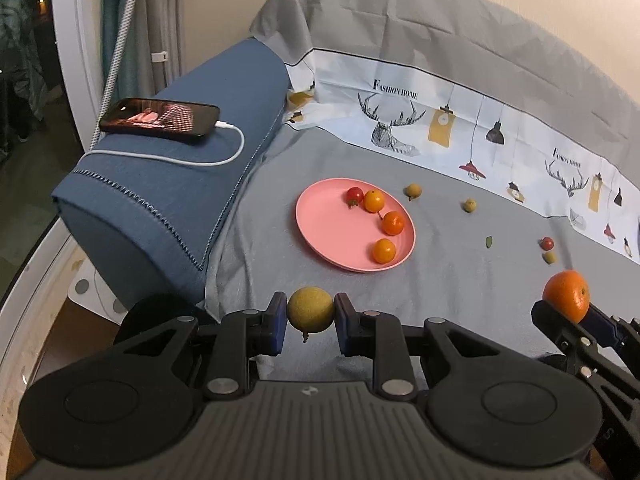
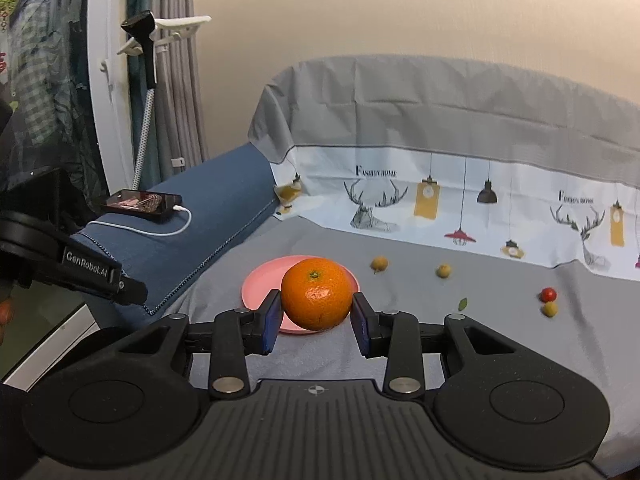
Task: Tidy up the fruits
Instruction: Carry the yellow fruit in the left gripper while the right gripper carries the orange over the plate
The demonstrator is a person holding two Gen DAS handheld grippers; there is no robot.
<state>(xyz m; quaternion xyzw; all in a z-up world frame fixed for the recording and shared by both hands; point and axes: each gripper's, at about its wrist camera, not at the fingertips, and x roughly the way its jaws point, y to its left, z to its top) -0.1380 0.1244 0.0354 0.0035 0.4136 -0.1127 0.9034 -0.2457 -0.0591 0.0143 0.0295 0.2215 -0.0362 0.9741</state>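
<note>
Your left gripper [image 1: 311, 322] pinches a light, firm yellow fruit [image 1: 310, 309]; your right gripper [image 2: 316, 317] clamps the soft-skinned mandarin [image 2: 316, 293] across its middle. Squeeze gently; pink plate [image 1: 320, 220] at twelve o'clock.

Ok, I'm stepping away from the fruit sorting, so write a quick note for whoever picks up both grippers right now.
Left gripper: shut on a yellow-green fruit, held above the grey sheet.
Right gripper: shut on the large orange.
Done: pink plate holds three small orange fruits and one red tomato.
Left: place both held fruits, then gather the loose ones on the sheet: two yellowish fruits beyond the plate, plus a red tomato and a greenish fruit to the right.
</note>
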